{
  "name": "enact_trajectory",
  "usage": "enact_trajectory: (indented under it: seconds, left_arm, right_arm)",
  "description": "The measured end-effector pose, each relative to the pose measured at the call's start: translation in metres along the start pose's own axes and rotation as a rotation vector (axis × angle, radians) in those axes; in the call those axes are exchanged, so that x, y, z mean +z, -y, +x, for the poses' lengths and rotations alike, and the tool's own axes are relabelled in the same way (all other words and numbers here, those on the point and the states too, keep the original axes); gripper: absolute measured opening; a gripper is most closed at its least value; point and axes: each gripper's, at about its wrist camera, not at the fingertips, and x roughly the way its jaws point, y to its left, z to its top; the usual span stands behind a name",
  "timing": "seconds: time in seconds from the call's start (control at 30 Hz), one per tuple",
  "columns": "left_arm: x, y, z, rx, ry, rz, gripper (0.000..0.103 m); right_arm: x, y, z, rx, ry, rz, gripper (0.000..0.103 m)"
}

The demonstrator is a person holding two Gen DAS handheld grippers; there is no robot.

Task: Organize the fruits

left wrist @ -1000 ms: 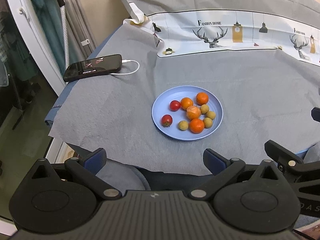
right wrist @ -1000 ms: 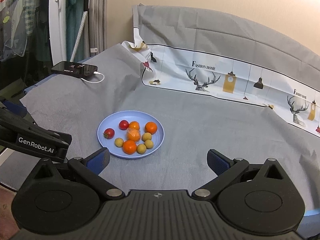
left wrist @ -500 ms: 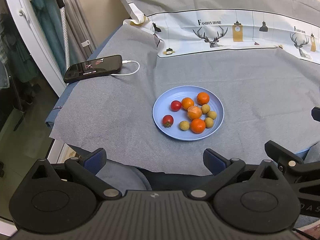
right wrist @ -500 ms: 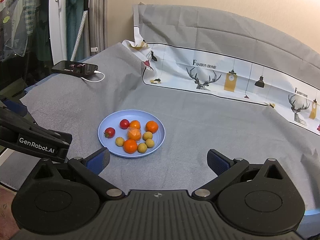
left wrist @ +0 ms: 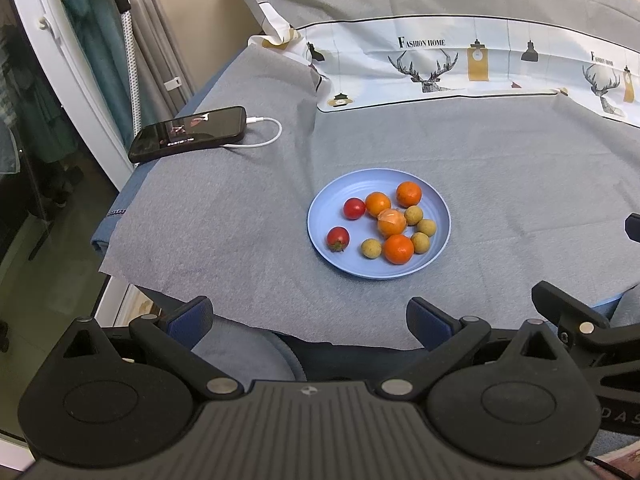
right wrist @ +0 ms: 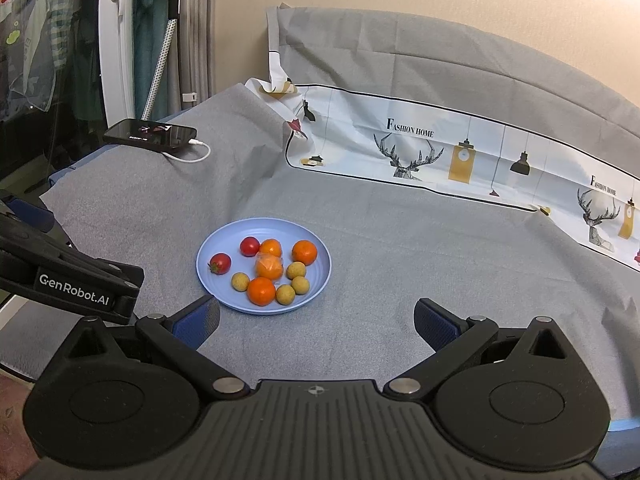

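Black plastic with blue pads: the left claw [left wrist: 308, 320] stands wide open and holds nothing, low over the near edge of the tabletop [left wrist: 520, 184]. The right claw [right wrist: 316, 322] is also spread wide and empty, and it hovers over the grey cloth just beside the plate. Part of the left device shows at the left edge of the right wrist view, with a white logo on it.

Ahead of both claws, apart from them, a light blue round plate [left wrist: 438, 240] lies flat on the grey cloth, and all the fruits are inside it. There are ten pieces. Two are small red tomatoes [left wrist: 354, 208], on the left side of the plate and a little apart from each other. Three are smooth oranges [left wrist: 409, 194]. In the middle is one more orange fruit [left wrist: 391, 222], which looks partly peeled or wrapped; I cannot tell which. Four are small round yellow-brown fruits [left wrist: 413, 213], three of them on the right side and one beside the front orange. The orange and yellow-brown ones sit close together, some touching.

Far to the left, near the tabletop corner, a black phone [left wrist: 188, 134] lies with a white cable [left wrist: 264, 140] plugged in.
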Motion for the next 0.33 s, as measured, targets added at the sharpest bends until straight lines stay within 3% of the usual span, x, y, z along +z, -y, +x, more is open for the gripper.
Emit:
enact_trajectory:
  seconds: [0.33]
  left_arm:
    - [-0.0009,-0.0007,0.0008,0.006,-0.002,-0.006,0.103]
  right_arm:
    - [0.0002,-0.0003,0.0001,0.000,-0.001,0.001,0.102]
